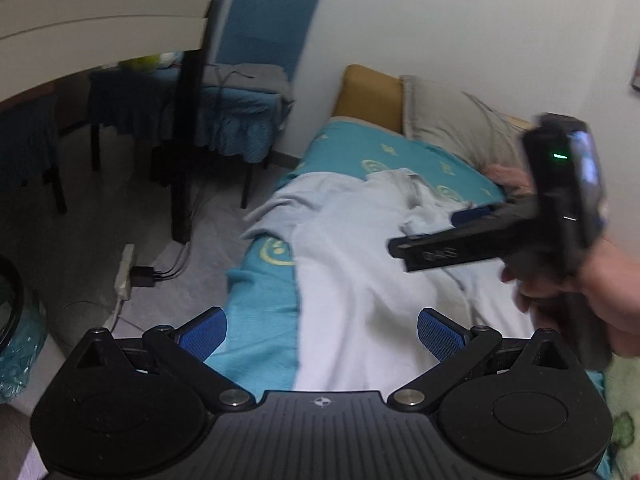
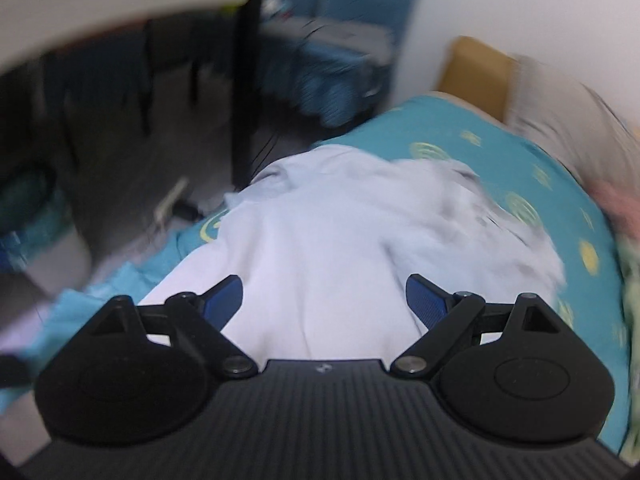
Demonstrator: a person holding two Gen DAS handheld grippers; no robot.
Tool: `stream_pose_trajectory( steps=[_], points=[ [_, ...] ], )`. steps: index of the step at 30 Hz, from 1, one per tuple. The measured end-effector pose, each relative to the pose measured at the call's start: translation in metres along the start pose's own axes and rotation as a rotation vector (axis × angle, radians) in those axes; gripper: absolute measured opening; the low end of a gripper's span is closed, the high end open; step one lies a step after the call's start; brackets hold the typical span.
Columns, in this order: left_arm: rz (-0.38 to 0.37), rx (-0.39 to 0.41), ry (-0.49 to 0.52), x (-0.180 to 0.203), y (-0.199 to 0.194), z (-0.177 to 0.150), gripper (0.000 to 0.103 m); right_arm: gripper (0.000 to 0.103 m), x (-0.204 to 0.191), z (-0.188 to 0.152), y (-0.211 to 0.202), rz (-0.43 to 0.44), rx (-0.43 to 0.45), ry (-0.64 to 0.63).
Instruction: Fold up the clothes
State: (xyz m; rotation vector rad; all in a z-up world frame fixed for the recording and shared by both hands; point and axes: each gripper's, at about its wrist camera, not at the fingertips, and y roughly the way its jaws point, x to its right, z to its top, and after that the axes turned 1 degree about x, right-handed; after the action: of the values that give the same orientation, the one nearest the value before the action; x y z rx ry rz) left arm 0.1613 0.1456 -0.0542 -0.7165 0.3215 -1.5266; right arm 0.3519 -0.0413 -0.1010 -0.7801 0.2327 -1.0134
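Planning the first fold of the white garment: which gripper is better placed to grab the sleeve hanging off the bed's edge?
Probably left. The left gripper, open, sits nearer the bed edge where the sleeve drapes; the right gripper hovers over the white garment farther in.

Soft, dim indoor light falls evenly on the bed (image 1: 256, 320), with only faint shadows in the pale garment (image 1: 360, 272) lying on it. The right wrist view is smeared by motion blur, worst beyond the bed; fisheye bending curves both views' edges.
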Motion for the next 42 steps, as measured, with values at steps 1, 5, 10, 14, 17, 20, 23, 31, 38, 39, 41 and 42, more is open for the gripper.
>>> stream_pose_trajectory(
  steps=[1, 5, 10, 14, 17, 20, 23, 31, 38, 39, 41, 42],
  points=[
    [0.011, -0.002, -0.017, -0.008, 0.004, 0.000, 0.103, 0.090, -0.009, 0.008, 0.018, 0.012, -0.006, -0.026],
    [0.063, 0.010, -0.082, -0.032, 0.022, 0.002, 0.103, 0.080, -0.044, 0.042, 0.092, 0.059, -0.032, -0.132],
    [0.087, 0.001, -0.197, -0.060, 0.038, 0.000, 0.103, 0.077, -0.084, 0.072, 0.164, 0.122, -0.054, -0.258],
    [0.103, -0.015, -0.275, -0.076, 0.048, -0.002, 0.103, 0.071, -0.107, 0.073, 0.198, 0.136, -0.115, -0.353],
    [0.095, -0.023, -0.305, -0.080, 0.053, -0.003, 0.102, 0.053, -0.118, 0.069, 0.217, 0.113, -0.164, -0.409],
    [0.096, -0.027, -0.293, -0.077, 0.050, -0.004, 0.102, 0.024, -0.114, 0.071, 0.210, 0.083, -0.115, -0.372],
    [0.117, -0.010, -0.293, -0.074, 0.049, -0.006, 0.102, 0.008, -0.107, 0.074, 0.199, 0.055, -0.048, -0.320],
    [0.080, 0.051, -0.309, -0.069, 0.034, -0.005, 0.102, 0.003, -0.046, 0.084, 0.122, 0.009, 0.186, -0.018],
    [0.053, 0.062, -0.258, -0.047, 0.029, -0.005, 0.102, 0.003, 0.012, 0.070, 0.076, -0.034, 0.202, 0.074],
    [0.055, 0.061, -0.249, -0.045, 0.029, -0.004, 0.102, 0.004, 0.012, 0.069, 0.078, -0.016, 0.177, 0.063],
    [0.061, 0.055, -0.250, -0.045, 0.031, -0.003, 0.102, 0.006, 0.009, 0.068, 0.084, 0.035, 0.120, 0.038],
    [0.064, 0.052, -0.254, -0.045, 0.032, -0.003, 0.102, 0.007, 0.004, 0.069, 0.089, 0.078, 0.077, 0.011]
  ],
)
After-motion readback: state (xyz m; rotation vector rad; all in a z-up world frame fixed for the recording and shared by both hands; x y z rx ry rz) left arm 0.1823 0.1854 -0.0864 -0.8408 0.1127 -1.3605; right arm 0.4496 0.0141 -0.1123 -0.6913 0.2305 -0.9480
